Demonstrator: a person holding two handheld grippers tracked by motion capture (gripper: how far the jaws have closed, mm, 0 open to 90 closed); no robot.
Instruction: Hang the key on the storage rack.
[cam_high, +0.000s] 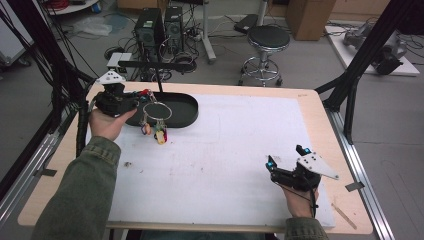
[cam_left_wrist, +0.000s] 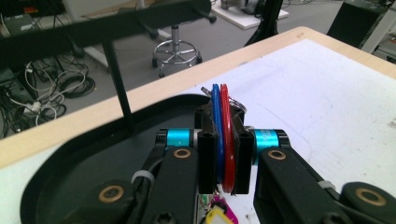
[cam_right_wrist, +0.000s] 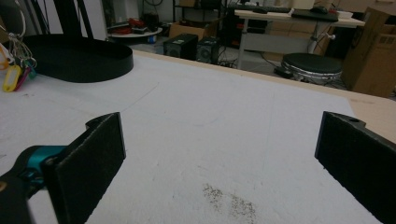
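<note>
Left gripper (cam_left_wrist: 223, 154) clamps blue and red key tags (cam_left_wrist: 222, 135) (ring (cam_high: 157, 111) dangling) above black oval tray (cam_high: 187, 116); right gripper (cam_right_wrist: 219, 154) gapes wide, holding nothing.

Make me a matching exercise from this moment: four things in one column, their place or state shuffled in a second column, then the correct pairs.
Things:
1. left gripper
2. right gripper
3. black tray
4. key ring

Place or state:
A. jaws wide apart above the bare white mat
B. hanging with coloured tags at the tray's front edge
C. shut on the blue and red tags
D. far left of the table, with an upright stand

Pairs: 1-C, 2-A, 3-D, 4-B
</note>
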